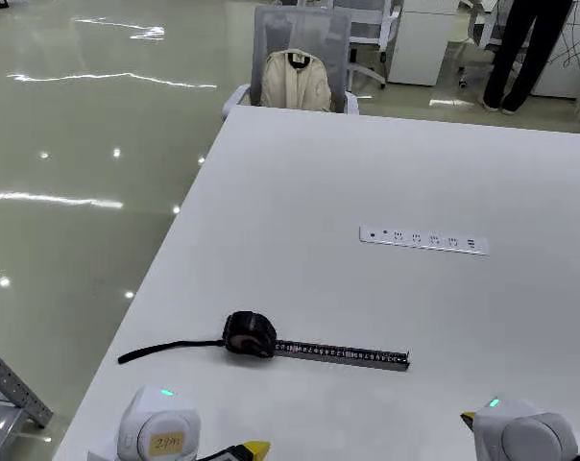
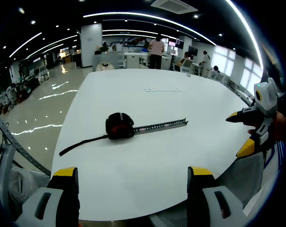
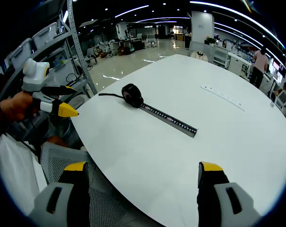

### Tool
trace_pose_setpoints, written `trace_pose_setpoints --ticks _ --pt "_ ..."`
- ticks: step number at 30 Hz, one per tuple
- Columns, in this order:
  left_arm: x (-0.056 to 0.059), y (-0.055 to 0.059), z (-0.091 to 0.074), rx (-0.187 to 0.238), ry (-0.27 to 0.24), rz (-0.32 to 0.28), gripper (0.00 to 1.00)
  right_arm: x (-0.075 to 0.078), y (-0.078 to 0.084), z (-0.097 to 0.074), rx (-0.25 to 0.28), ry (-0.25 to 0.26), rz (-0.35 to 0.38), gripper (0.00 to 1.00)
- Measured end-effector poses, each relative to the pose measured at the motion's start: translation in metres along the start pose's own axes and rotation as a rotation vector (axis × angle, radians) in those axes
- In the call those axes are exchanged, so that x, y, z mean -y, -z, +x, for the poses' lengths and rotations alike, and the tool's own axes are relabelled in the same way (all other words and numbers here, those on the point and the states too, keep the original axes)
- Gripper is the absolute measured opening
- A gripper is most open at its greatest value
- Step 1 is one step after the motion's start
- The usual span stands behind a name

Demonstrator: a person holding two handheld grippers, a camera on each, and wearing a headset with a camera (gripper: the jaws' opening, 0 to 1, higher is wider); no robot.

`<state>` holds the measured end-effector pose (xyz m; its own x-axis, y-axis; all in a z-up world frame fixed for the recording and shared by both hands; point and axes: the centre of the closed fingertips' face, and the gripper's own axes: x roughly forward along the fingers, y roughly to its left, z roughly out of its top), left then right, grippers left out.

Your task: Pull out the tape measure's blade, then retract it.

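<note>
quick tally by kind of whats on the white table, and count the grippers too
tape measure: 1
power strip: 1
grippers, the left gripper and the right gripper, both open: 2
total: 4

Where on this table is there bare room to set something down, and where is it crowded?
Widest bare patch: the table between the power strip and the far edge by the chair. Another bare band lies between the power strip and the tape measure. Crowded: the near edge, with the tape measure, its drawn-out blade and strap.
</note>
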<state>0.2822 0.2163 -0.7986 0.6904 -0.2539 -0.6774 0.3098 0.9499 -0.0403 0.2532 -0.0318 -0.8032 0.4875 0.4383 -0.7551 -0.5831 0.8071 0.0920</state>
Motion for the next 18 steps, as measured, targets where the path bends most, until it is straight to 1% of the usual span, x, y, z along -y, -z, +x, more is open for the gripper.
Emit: trace_pose_setpoints --ticks 7,11,18 --pt "0.002 -0.001 0.009 -0.010 0.003 -0.012 0.91 0.005 -0.002 0.006 -0.006 -0.009 -0.014 0.98" --pt "0.001 -0.003 0.014 -0.014 -0.007 -0.020 0.91 0.007 -0.001 0.011 -0.013 -0.019 -0.026 0.98" --pt "0.001 -0.004 0.017 -0.012 -0.009 -0.024 0.90 0.008 -0.001 0.013 -0.016 -0.023 -0.028 0.97"
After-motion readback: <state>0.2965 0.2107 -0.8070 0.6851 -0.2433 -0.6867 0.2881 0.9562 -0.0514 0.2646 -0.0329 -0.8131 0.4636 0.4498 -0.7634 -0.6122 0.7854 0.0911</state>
